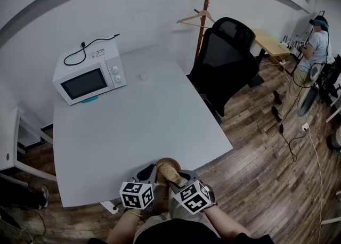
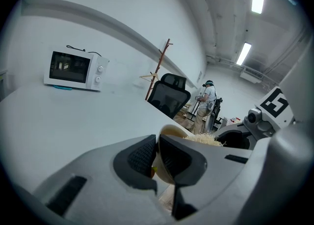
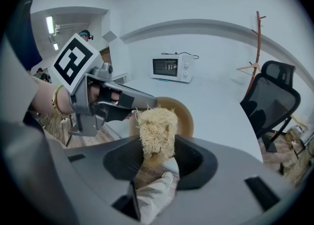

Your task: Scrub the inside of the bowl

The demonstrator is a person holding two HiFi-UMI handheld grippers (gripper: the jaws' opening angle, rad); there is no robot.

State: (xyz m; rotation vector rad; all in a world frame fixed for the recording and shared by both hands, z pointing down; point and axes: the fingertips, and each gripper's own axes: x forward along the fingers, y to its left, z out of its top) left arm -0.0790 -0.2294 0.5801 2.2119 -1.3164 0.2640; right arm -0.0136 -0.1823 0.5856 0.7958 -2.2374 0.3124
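Right claw (image 3: 156, 153) pinches a fibrous scrubber (image 3: 156, 129). The bowl (image 3: 185, 116), mouth tipped toward it, lies just beyond at 12 o'clock. Left claw (image 2: 158, 151) clamps the bowl's rim near the tabletop's (image 1: 133, 125) 6 o'clock edge, so a short forward push should reach inside.

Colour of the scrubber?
Pale straw-tan scrubber, fibrous; clearest in the right gripper view.

A white microwave (image 1: 89, 80) stands at the far left corner of the bench (image 1: 138, 125), with its black cable (image 1: 91, 45) lying on top. A black chair (image 1: 226, 59) stands at the bench's right edge, near the far corner. Behind it a wooden hanger (image 1: 193, 18) hangs on an orange pole (image 1: 205, 8). A person (image 1: 314, 51) stands well apart on the wood floor (image 1: 266, 152).
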